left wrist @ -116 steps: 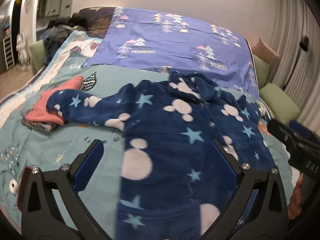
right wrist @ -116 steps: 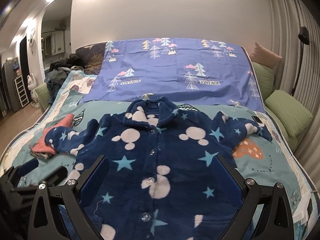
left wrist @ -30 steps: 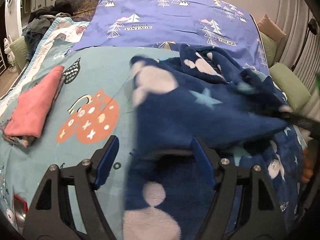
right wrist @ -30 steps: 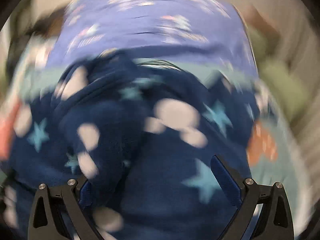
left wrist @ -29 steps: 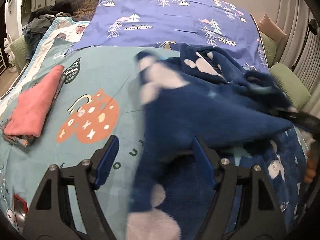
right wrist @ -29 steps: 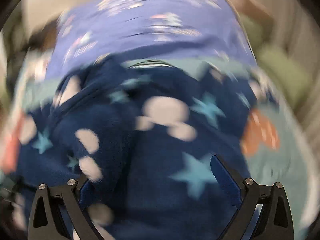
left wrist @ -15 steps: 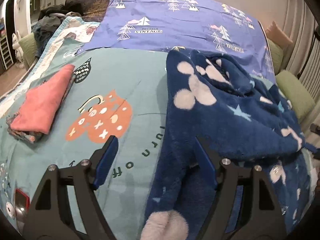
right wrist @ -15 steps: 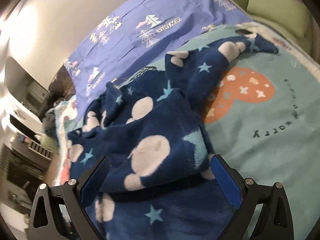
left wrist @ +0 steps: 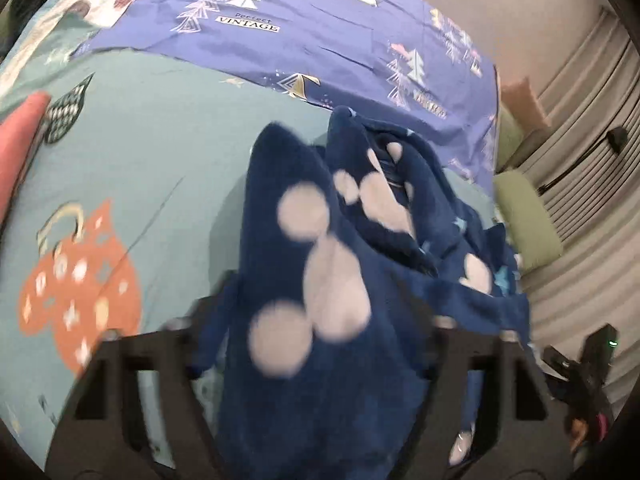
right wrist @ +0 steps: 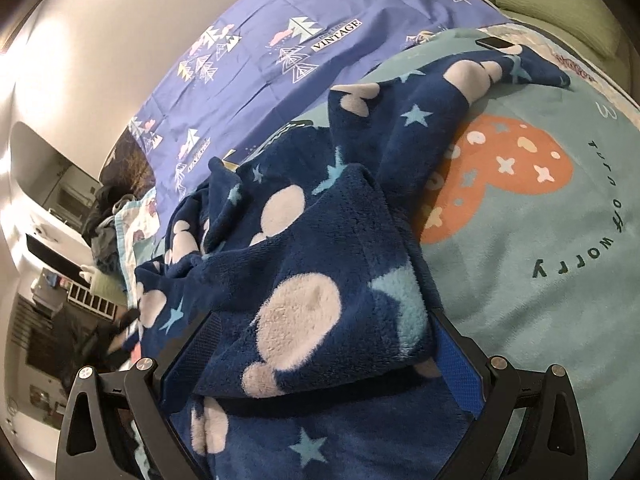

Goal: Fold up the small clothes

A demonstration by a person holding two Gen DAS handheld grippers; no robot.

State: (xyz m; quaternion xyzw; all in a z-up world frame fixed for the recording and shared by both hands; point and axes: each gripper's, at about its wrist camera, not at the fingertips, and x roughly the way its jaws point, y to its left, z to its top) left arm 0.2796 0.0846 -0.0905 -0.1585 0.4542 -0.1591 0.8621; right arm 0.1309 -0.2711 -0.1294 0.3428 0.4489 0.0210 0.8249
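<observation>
— What's under you?

— The teal quilt with the orange heart print (right wrist: 560, 280) covers the bed, a purple sheet with tree prints (left wrist: 320, 28) lies beyond it, and a green cushion (left wrist: 524, 224) sits at the far edge. On the quilt lies the navy fleece jacket with pale mouse heads and stars (right wrist: 320, 264), one side folded over its middle, the other sleeve (right wrist: 500, 70) spread flat toward a dark phone (right wrist: 494, 43)

— And your grippers?

— My right gripper (right wrist: 320, 364) has its fingers wide apart, the folded flap lying loose between them, not pinched. My left gripper (left wrist: 320, 320) is blurred and fabric bulges across it; I cannot tell whether it clamps the cloth

— How will the jacket behave?

— I judge it thick, soft and light: it slumps, holds no crease, and its pile should grip rather than slip. I'd take that spread sleeve near the cuff, pinching both layers, and lay it across

— Anything else?

— A folded pink cloth (left wrist: 18, 148) at the quilt's left edge
</observation>
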